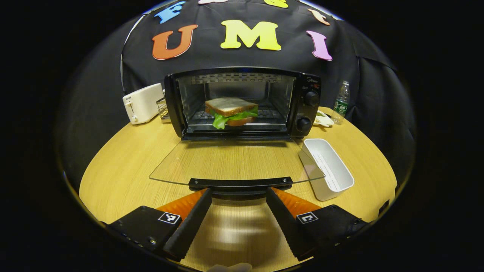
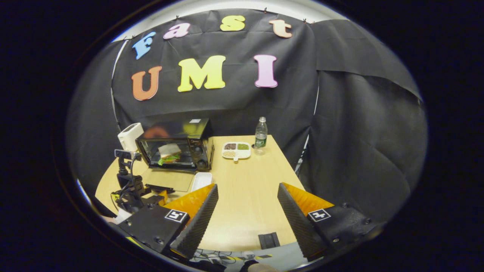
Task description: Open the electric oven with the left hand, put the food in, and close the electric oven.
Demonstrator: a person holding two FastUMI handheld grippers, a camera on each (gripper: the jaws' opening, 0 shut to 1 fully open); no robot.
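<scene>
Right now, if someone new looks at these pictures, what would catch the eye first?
First the sandwich, with green lettuce hanging out, on the rack inside the black oven in the middle of the table. Next the oven's glass door, lying fully open and flat, its handle at the tips of the left gripper's open fingers. A white tray sits just right of the door.
</scene>
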